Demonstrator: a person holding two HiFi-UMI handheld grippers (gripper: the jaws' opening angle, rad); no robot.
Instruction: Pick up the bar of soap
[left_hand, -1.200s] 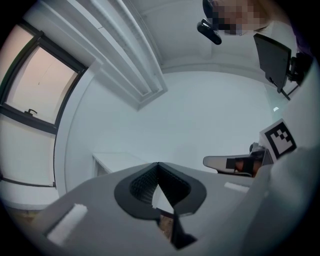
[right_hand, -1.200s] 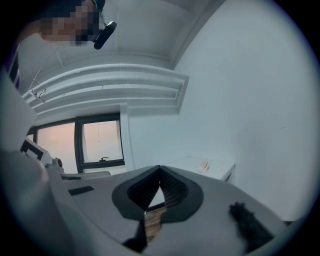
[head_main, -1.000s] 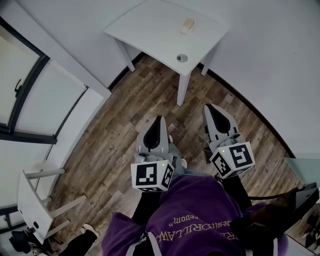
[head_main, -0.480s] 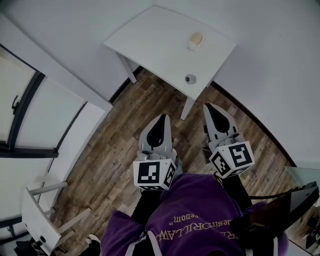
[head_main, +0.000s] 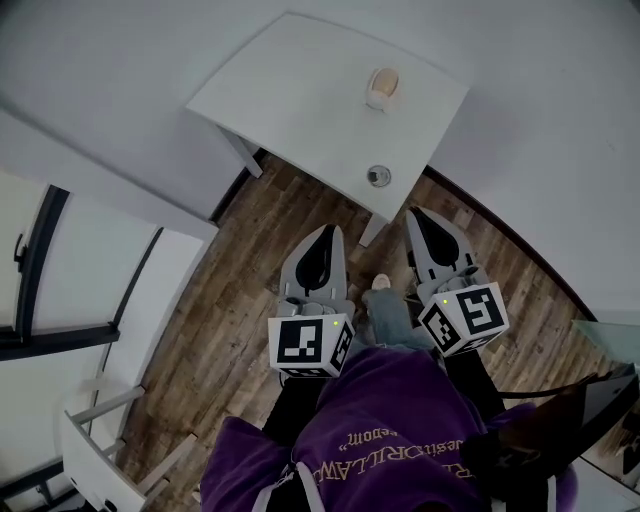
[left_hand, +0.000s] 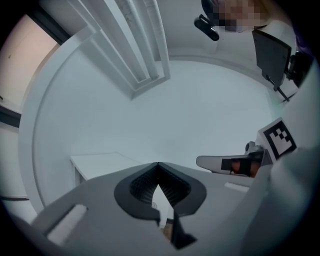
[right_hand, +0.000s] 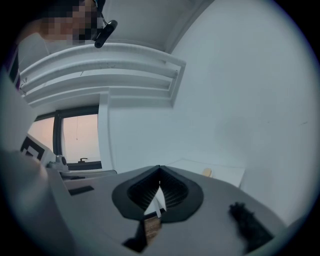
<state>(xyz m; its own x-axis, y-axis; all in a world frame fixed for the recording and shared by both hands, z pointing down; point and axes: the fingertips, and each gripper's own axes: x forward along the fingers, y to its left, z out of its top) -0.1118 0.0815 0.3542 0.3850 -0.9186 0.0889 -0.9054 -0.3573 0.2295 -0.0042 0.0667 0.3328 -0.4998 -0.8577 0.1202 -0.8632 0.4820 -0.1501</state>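
Soap is what I am after, and the bar of soap (head_main: 382, 88) lies on the white table (head_main: 300, 90), far out past the tips of both my jaws. From above it sits ahead of me, between the lines of my two grippers and a bit closer to the right one. My left gripper (head_main: 325, 232) has its jaws pressed tight together with nothing in them. My right gripper (head_main: 416, 214) is the same, closed up and empty. Looking along my right jaws, I see the soap as a small tan bit ahead and off to the right of the tips. Looking along my left jaws, I see the table to the left but no soap. So I think nothing is done yet. I must get close, spread one pair of jaws, put them round the soap, squeeze and lift.
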